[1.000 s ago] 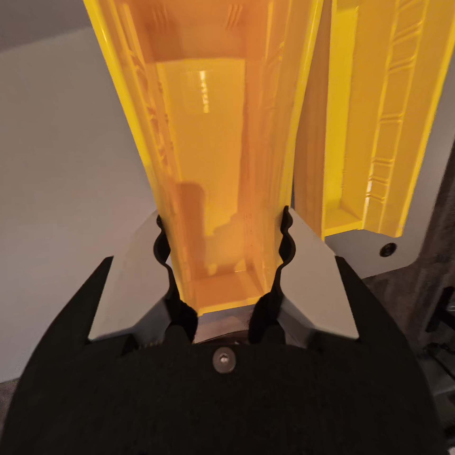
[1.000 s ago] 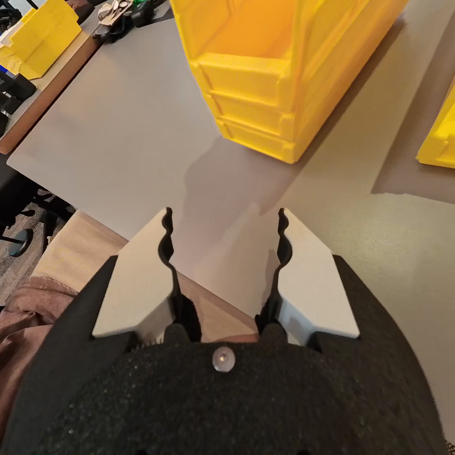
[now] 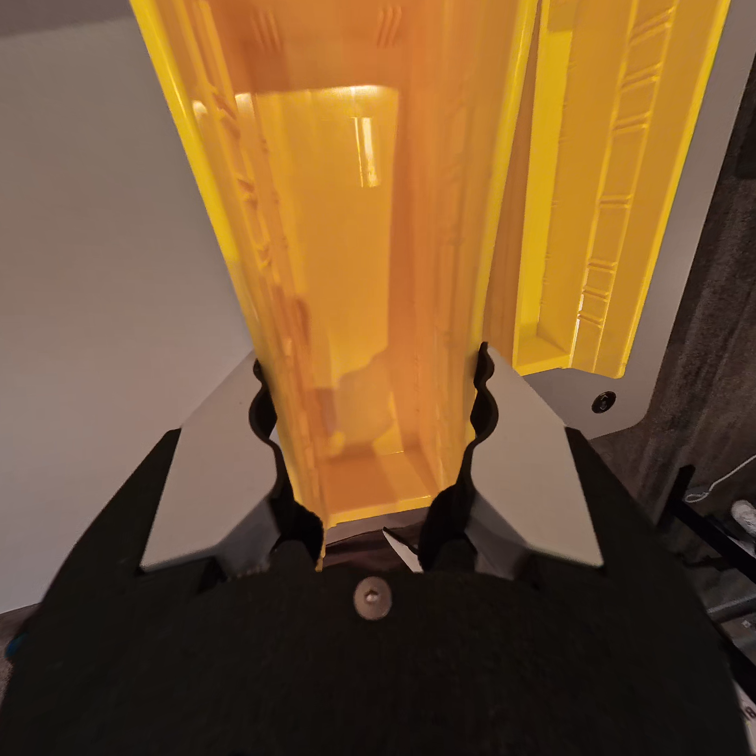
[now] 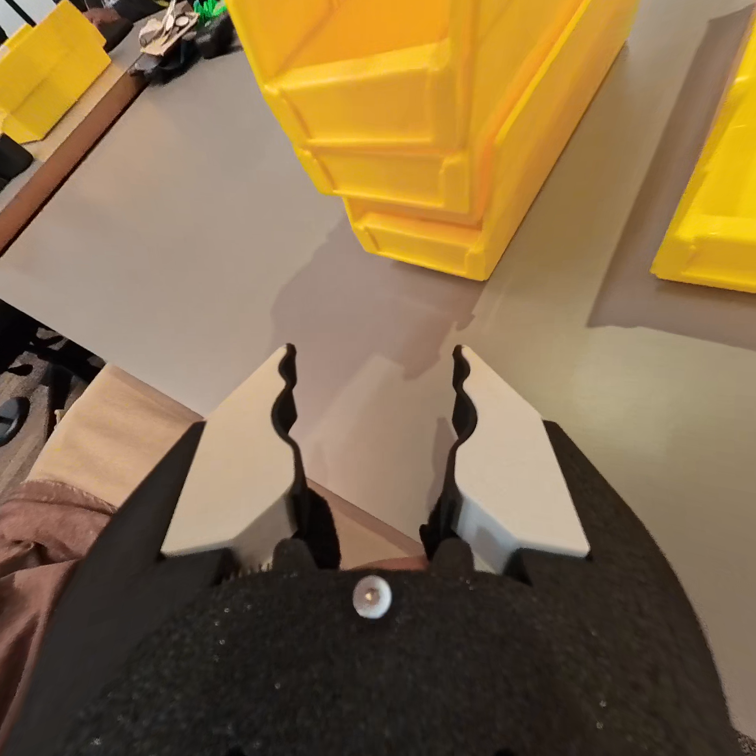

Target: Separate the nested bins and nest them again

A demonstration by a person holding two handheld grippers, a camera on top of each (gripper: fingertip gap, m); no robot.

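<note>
Three yellow bins sit nested in a stack (image 4: 413, 135) on the grey table (image 4: 172, 262) in my right wrist view, front lips stepped one above the other. Top one looks empty as far as I can see into it. My right tongs (image 4: 374, 356) hang above the table's near edge, short of the stack, fingers spread wide with nothing between them. Off to the right edge there's a corner of another yellow bin (image 4: 712, 229) sitting apart from the stack, can't see what's in it. Way back on the left, on a separate wooden desk, there's one more yellow bin (image 4: 45, 86) next to some dark clutter I can't make out.

Left side: my left tongs (image 3: 370, 360) are straddling the near end of a yellow bin (image 3: 327, 245), one finger on each outer side wall. Fingers look pressed right up against the walls, so I'd call that a grip. I'm looking straight down into the bin and it's empty, just shadows and a light reflection on the floor. Just beside it on the right is a second bin (image 3: 605, 204), also empty, sitting at the table's corner.
</note>
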